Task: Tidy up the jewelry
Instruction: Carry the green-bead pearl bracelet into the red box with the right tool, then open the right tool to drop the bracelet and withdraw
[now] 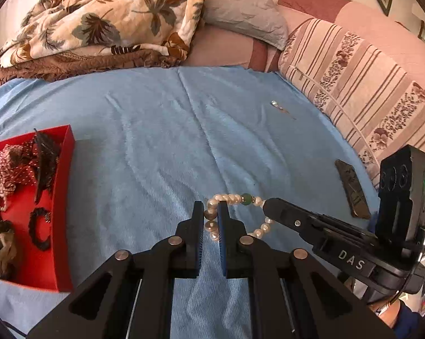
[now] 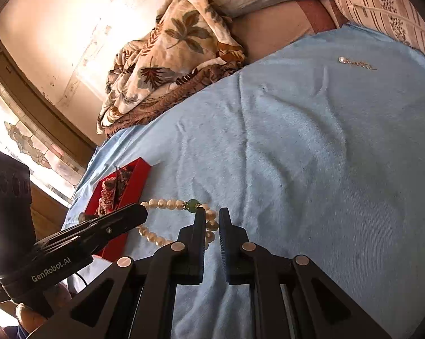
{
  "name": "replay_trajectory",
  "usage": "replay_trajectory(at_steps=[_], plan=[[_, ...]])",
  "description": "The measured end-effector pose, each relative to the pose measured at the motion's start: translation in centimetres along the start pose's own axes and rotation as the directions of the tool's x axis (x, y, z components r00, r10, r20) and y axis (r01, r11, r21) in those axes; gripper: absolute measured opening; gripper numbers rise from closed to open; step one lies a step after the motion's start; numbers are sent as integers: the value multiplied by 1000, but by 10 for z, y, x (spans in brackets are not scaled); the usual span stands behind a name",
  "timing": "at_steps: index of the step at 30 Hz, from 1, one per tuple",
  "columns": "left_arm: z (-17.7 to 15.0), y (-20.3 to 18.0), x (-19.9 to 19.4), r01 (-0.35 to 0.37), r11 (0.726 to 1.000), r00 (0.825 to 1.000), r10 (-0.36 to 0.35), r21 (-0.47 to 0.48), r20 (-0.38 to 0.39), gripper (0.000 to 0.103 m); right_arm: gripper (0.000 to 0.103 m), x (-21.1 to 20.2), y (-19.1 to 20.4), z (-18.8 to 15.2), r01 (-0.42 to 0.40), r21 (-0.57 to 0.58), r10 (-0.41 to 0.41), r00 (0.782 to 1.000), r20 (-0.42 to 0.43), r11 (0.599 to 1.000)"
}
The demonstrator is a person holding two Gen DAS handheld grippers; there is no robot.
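Pearl bracelet [image 1: 235, 214]: lies on the blue bed cover [image 1: 155, 141], near the red box [image 1: 62, 197].
Feel: light and floppy; the round beads look slippery, so it may slide.
Left tongs [image 1: 211, 220]: narrow, around the beads on one side.
Right tongs [image 2: 211, 226]: narrow, around the beads beside the green bead [image 2: 192, 204].
Best hold: on the string of beads, with both tongs.

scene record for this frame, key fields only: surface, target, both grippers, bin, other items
surface: blue blanket
target: pearl bracelet with one green bead, lying on the blanket
left gripper: fingers straddle one side of the bracelet, narrow gap
right gripper: fingers straddle the opposite side, narrow gap
bin: red box holding hair ties
other items: pendant chain, dark flat object
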State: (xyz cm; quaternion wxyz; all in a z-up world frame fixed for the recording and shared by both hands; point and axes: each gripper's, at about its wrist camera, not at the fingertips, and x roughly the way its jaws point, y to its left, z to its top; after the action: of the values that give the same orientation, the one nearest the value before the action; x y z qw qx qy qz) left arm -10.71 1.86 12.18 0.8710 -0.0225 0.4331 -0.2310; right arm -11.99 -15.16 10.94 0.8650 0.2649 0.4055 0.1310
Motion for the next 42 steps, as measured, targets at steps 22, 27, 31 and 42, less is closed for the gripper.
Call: replay_trajectory(at_steps=[22,27,31,42], plan=[[-40,93,-103,-101,983,980,125,-155,154,9,11,26,157,5,-82,-282,64,995,-73,956],[-35,140,-115,-134,967,971,172,-218,168,9,11,66,200,5,-106,-346,68,990,-120,932],[-20,182,-114,-151,956,970,192,-250,151,9,11,98,226,10,-120,-362,68,986,-151,925],[-1,263,-55,-134,933,986,159,-333,50,9,11,183,239,6,-69,-394,-27,972,-234,917]])
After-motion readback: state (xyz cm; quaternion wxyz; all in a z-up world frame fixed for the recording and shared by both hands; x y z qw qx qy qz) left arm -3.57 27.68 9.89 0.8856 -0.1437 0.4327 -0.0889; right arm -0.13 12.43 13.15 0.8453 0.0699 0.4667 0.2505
